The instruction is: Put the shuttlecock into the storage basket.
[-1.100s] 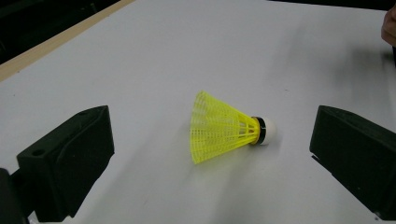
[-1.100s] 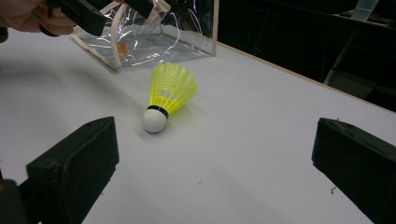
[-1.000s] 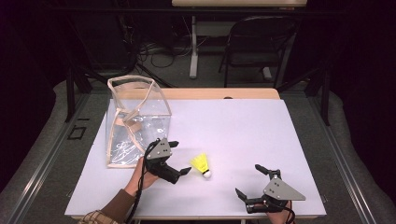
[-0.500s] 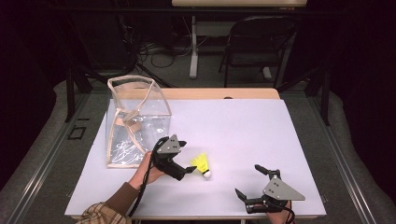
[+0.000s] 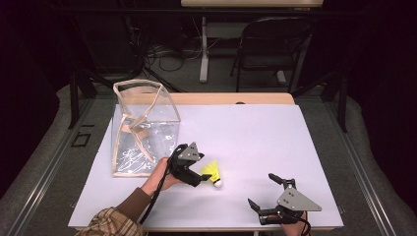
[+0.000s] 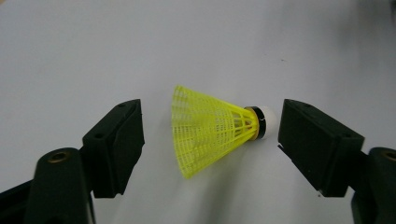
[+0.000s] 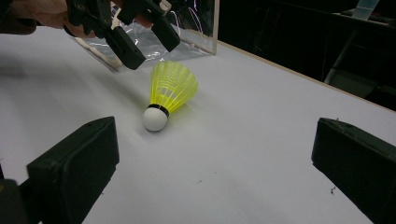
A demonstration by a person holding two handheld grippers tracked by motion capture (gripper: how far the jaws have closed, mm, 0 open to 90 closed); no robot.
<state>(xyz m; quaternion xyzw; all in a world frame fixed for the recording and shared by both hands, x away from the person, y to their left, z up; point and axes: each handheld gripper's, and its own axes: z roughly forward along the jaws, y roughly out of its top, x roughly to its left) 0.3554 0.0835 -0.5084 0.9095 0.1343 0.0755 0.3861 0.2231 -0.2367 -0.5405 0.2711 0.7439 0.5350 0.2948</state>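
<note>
Shuttlecock [image 6: 212, 128] lies between the left gripper [image 6: 210, 135]'s closing, not yet touching jaws; centre on the skirt, probably, squeezing gently. Right gripper [image 5: 268, 191] rests wide.

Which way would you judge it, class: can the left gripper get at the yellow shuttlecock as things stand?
Probably yes. The left gripper already straddles the shuttlecock on the bare white table; its jaws have just been closing, with gaps on both sides and nothing between.
</note>
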